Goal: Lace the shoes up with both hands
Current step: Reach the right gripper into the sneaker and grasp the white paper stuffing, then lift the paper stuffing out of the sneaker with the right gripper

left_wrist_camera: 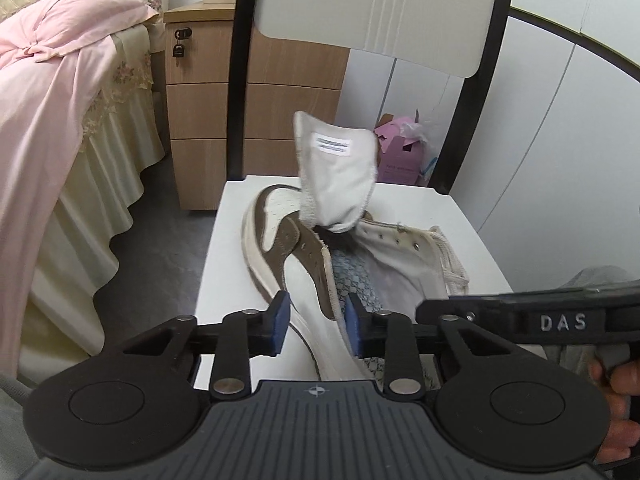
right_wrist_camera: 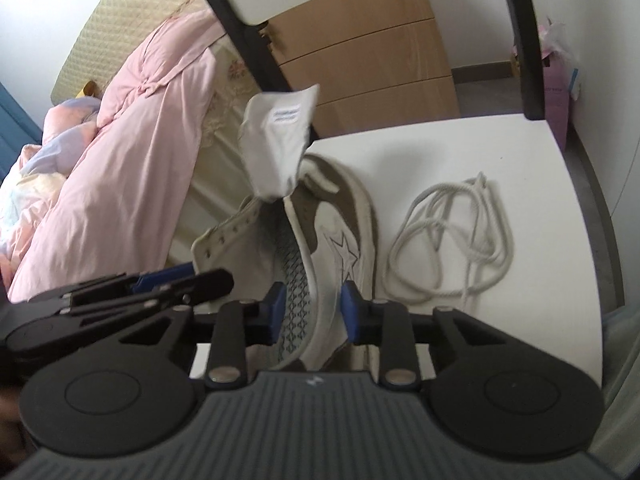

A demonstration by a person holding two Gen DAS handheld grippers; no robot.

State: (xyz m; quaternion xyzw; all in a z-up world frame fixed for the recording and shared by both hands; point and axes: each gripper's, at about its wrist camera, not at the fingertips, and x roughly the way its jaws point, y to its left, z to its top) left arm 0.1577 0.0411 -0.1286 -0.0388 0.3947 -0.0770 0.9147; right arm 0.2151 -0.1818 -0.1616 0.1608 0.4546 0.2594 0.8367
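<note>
brown and white shoe (left_wrist_camera: 296, 264) lies on the white seat of a chair (left_wrist_camera: 452, 216), its laces out and its tongue (left_wrist_camera: 336, 168) standing up beyond both pairs of jaws. the left gripper (left_wrist_camera: 316, 326) has its jaws narrowed on the shoe's left side wall near the collar, and the blue pads (left_wrist_camera: 280, 320) sit against the wall on either side, so it looks gripped. the right gripper (right_wrist_camera: 312, 310) does the same on the opposite side wall, the one with the pale star, its blue pads (right_wrist_camera: 352, 308) against the material. each gripper shows at the edge of the other's view, so the two are close beside each other with the shoe's opening spread between them. a loose white lace (right_wrist_camera: 452, 236) lies in a tangle on the seat just to the right of the right jaws, apart from the shoe. past the chair back are a wooden drawer unit (left_wrist_camera: 256, 120) and a bed with pink bedding (left_wrist_camera: 60, 92).
</note>
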